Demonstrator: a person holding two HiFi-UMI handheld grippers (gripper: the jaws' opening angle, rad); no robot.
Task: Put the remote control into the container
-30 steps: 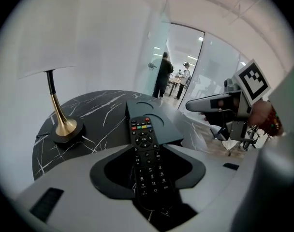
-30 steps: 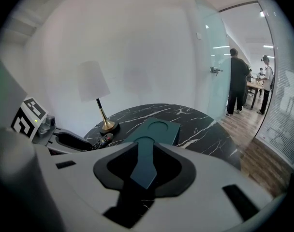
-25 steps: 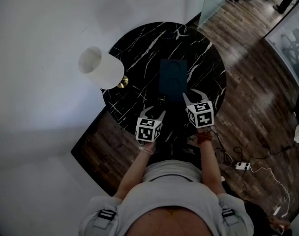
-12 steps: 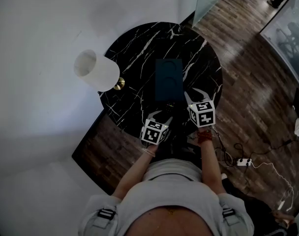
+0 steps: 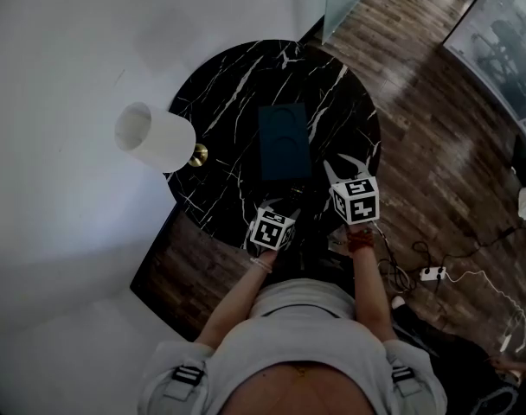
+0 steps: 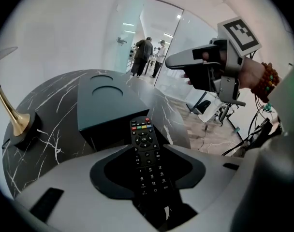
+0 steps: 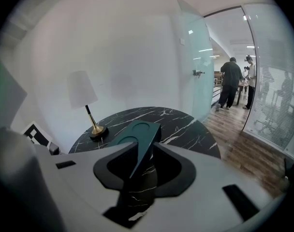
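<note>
Straddling remote control (image 6: 148,164): left gripper (image 6: 147,148), spread

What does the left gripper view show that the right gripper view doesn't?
Only the left gripper view: the remote lying untouched between the open jaws of the left gripper, and the right gripper with a beaded bracelet behind it. Only the right gripper view: the white lamp shade, above the container seen through that gripper's open jaws. Both: the container, the table, the lamp base and distant people.
</note>
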